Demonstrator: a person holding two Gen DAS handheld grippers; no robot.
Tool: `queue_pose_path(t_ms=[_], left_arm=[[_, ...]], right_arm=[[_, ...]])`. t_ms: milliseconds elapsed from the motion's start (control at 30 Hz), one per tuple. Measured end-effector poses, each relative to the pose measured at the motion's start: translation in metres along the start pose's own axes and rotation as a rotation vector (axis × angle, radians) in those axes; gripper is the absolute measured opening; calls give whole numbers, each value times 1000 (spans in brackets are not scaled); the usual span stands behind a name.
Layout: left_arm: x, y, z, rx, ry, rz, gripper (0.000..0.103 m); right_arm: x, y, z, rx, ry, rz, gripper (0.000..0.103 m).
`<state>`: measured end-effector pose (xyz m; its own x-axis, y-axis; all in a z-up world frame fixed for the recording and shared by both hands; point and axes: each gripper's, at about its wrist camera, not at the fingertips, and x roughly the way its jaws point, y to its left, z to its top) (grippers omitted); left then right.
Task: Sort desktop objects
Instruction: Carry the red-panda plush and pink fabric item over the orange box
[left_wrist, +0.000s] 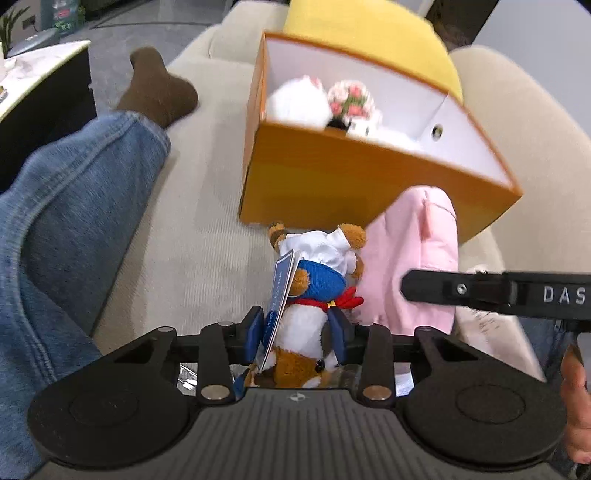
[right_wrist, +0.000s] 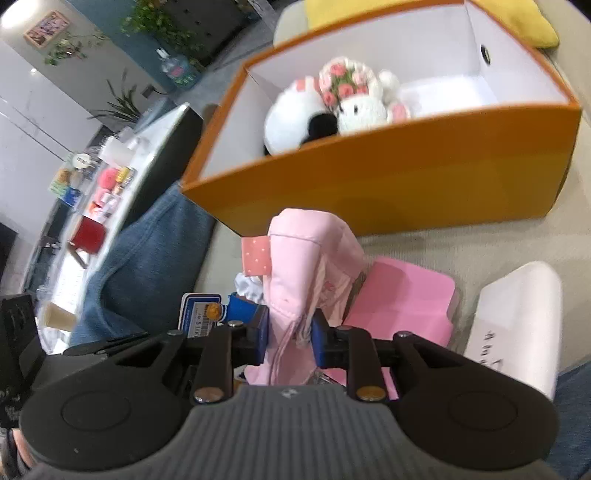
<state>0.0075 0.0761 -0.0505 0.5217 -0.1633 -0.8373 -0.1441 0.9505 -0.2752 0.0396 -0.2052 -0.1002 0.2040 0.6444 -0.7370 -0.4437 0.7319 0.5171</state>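
Note:
My left gripper is shut on a brown plush toy in a white chef hat, blue cap and red scarf, with a blue tag. It hangs above the beige sofa, in front of the orange box. My right gripper is shut on a pink fabric pouch, held just short of the orange box. Inside the box lie a white plush and a crocheted bunny with flowers. The pouch also shows in the left wrist view.
A pink flat case and a white box lie on the sofa near my right gripper. A yellow cushion sits behind the box. The person's jeans leg and brown sock lie at the left. A cluttered table stands at the left.

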Motion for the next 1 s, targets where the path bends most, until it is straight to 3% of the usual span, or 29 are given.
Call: queue_pose_path(t_ms=[267,433,533,700,867,1000], left_arm=[[-55,-29,28,5,-106,-91,43],[-77,-65,79,75,-160,-167,43],[-79,-84,106,90,-206,-188,43],[-49,-104,146,50,-228,-197,43],[8,-122,180,19,-179,-199,42],[56,-126,188,4,-128,-189,42]], right_arm=[[-65,9,17,-72,-109,47,25],[-108,10,52,-106,-153,76,25],[-131,8,73,-139,-218,48,25],[-139,-10,112,-167,-292,-9,25],[-112,-41,157,-134,-220,-29,24],[-84,-60,172,-142,-175,-73,24]])
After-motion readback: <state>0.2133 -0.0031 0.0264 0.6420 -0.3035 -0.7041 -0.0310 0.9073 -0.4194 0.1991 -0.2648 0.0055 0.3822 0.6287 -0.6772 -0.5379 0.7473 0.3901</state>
